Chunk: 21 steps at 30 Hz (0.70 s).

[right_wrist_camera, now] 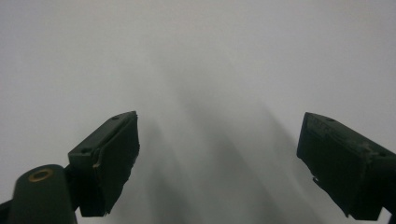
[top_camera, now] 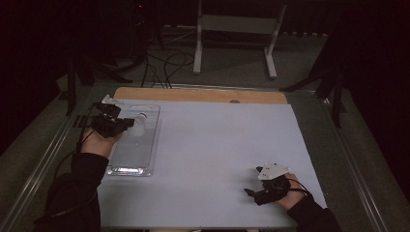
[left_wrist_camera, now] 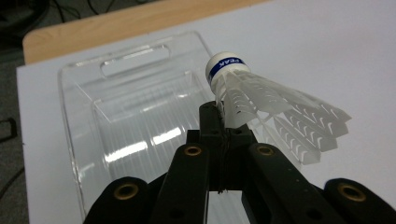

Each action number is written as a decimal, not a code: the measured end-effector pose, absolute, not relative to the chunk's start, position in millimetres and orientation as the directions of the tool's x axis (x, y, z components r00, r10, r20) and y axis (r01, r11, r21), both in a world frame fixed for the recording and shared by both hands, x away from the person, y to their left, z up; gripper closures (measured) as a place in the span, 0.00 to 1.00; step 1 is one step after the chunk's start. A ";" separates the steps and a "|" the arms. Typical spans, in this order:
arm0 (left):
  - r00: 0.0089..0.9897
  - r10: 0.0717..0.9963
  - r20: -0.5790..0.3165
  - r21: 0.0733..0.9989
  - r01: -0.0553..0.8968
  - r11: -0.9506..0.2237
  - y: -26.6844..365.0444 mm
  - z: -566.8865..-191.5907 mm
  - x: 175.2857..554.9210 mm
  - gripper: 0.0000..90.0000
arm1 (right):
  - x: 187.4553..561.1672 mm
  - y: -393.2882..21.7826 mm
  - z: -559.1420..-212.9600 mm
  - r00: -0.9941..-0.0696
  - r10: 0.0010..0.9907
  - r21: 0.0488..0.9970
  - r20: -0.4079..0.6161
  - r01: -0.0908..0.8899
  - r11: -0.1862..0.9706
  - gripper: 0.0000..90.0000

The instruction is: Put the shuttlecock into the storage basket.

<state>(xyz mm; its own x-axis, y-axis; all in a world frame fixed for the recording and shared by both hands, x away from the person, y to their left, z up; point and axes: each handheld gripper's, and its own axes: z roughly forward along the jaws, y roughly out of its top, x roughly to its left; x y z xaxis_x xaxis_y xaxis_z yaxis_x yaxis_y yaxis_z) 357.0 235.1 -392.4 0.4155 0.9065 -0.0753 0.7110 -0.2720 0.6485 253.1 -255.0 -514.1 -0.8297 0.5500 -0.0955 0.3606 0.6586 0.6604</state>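
While the left gripper (left_wrist_camera: 219,109) is pinching a white shuttlecock (left_wrist_camera: 261,105) over the clear tray (left_wrist_camera: 74,121), the right gripper (right_wrist_camera: 217,158) is resting wide open.

Overhead forward-down view, two close gripper-mounted views

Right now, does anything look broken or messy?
Nothing stands out. The left gripper pinches a shuttlecock by its feathers over the clear tray, and the feathers look whole. The right gripper rests open on the white sheet.
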 end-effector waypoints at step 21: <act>0.420 0.905 -0.069 0.555 0.770 -0.316 221.7 -426.6 372.2 1.00 | 253.4 -255.1 -517.6 -0.834 0.546 0.647 -0.075 0.376 0.663 0.14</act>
